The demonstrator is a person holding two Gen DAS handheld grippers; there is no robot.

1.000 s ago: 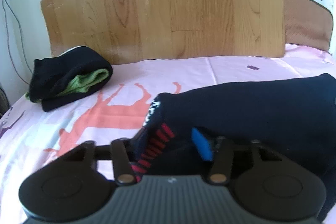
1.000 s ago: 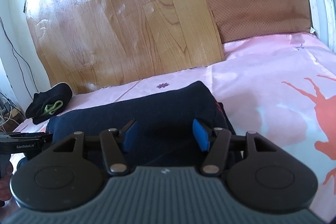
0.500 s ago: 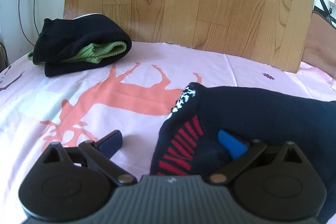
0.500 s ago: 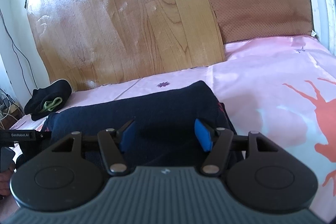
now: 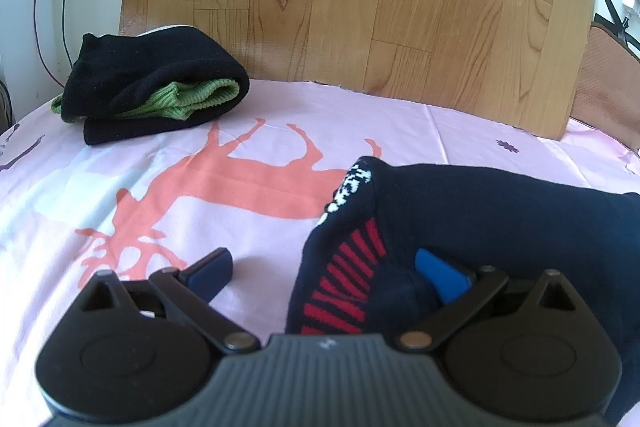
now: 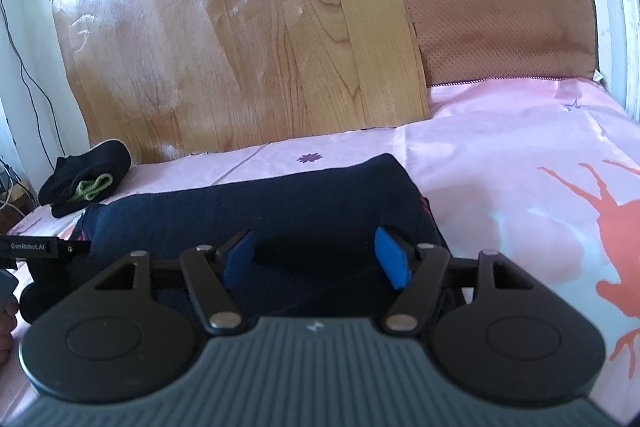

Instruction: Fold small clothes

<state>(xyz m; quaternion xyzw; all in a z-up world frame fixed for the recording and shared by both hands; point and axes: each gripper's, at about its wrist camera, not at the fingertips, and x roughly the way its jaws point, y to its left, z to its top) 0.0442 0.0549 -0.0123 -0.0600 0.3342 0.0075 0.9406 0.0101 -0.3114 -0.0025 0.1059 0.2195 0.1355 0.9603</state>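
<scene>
My left tool (image 5: 324, 269) has just let go of the navy sock (image 5: 500, 219) and stands wide, my right tool (image 6: 316, 257) wide too, so this fold looks finished

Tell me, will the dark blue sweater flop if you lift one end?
Probably. The dark blue sweater looks like soft knit, bulging in rounded folds on the pink sheet, so it would likely sag. Its folded layers may slide apart. It seems unlikely to roll or break.

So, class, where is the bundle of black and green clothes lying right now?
The black and green bundle lies far left on the pink sheet, against the wooden board, apart from the navy garment.
</scene>
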